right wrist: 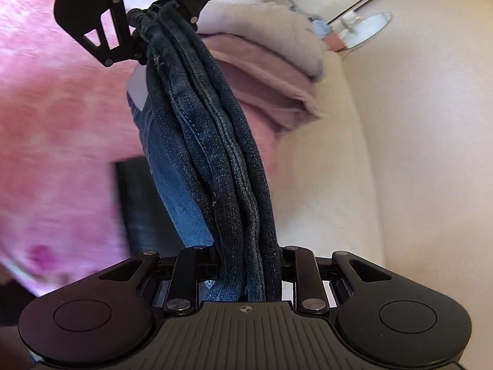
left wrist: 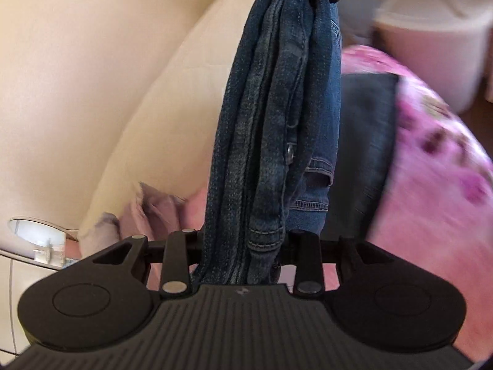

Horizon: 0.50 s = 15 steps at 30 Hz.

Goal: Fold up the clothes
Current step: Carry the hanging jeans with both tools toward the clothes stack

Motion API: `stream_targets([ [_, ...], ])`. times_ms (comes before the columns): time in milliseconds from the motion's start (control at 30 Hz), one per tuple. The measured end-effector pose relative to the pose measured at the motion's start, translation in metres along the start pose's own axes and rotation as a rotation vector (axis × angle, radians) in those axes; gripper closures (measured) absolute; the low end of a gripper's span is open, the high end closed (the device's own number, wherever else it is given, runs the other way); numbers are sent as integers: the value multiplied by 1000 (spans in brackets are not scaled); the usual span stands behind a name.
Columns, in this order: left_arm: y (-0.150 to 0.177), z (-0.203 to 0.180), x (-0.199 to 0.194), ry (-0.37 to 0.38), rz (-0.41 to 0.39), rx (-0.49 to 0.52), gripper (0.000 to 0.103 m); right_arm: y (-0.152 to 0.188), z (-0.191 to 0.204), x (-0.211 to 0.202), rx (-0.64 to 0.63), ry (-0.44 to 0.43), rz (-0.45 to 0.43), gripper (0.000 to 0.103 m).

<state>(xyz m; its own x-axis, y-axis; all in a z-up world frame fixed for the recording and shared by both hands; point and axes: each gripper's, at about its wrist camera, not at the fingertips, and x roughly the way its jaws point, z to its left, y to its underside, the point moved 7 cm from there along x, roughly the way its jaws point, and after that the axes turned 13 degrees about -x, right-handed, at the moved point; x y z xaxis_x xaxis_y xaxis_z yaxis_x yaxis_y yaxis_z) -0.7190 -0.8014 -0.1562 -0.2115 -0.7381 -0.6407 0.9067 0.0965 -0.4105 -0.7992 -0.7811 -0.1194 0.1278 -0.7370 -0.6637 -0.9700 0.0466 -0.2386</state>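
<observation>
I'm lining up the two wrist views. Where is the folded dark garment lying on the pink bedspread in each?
Left wrist: the dark garment lies right of centre, behind the hanging jeans.
Right wrist: the dark garment lies left of centre, lower half.
Shared landmark: the jeans, stretched between both grippers.

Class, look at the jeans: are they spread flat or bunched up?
Bunched up. The jeans hang as a gathered rope of folds, stretched between the left gripper and right gripper, above the pink bedspread.

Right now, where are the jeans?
The jeans hang bunched in mid-air, stretched between the left gripper and right gripper, above the pink floral bedspread and beside the cream headboard.
</observation>
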Motion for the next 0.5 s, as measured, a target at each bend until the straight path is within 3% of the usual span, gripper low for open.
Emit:
stream_targets([
  [133, -8, -30, 80, -3, 22, 11, 70, 44, -25, 60, 1, 102, -25, 79],
  [200, -8, -50, 122, 11, 50, 22, 67, 67, -3, 104, -1, 112, -7, 76],
  [300, 19, -113, 177, 161, 182, 86, 55, 97, 57, 171, -19, -81, 69, 74],
  [367, 27, -130, 181, 156, 171, 113, 56, 112, 94, 196, -50, -203, 135, 71],
  [500, 33, -128, 166, 123, 114, 116, 55, 120, 97, 182, -10, -142, 117, 66],
])
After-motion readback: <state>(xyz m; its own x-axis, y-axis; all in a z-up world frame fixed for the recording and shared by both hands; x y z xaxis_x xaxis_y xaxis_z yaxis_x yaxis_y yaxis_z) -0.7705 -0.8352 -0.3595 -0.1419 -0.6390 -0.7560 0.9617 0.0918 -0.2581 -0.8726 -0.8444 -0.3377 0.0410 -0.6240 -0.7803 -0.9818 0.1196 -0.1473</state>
